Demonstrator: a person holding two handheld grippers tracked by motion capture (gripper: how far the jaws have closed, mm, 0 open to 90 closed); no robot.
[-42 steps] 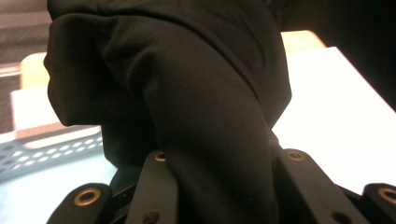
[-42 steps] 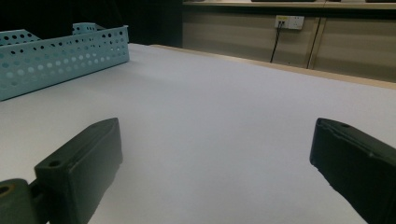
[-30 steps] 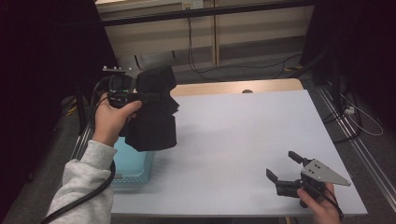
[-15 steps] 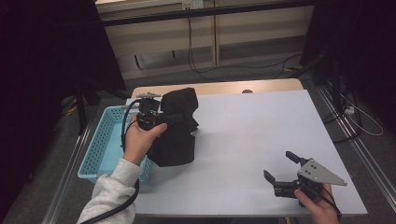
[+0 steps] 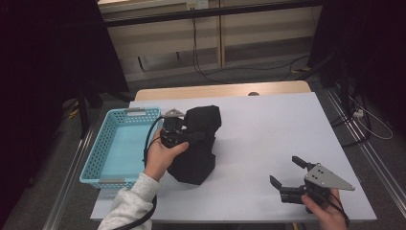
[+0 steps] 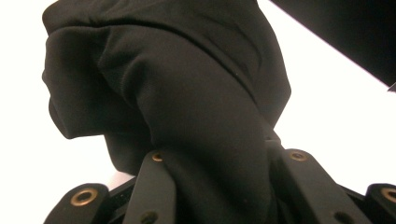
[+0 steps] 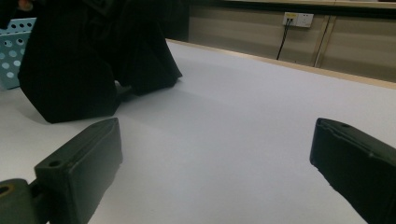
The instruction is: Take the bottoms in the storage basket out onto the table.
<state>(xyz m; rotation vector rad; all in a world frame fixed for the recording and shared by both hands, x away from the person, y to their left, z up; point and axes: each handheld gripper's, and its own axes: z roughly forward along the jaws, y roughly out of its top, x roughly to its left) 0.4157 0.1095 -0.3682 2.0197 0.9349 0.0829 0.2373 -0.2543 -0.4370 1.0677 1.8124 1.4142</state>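
Left hand (image 5: 162, 155) reaches in from lower left, grey sleeve (image 5: 128, 207) bent at wrist, left gripper (image 5: 187, 135) level, clamped on bunched fold of black cloth (image 5: 197, 143). Cloth hangs from jaws, lower end slumped on white table (image 5: 268, 129), just beside blue basket (image 5: 111, 143).

Right hand (image 5: 326, 213) low at near right table edge, right gripper (image 5: 286, 173) jaws spread wide, nothing between, well apart from cloth.

Left gripper view: cloth pinched between both jaws, folds and seam close up. Right gripper view: cloth base resting on table, basket corner (image 7: 13, 51) behind, wall socket (image 7: 300, 19) beyond.
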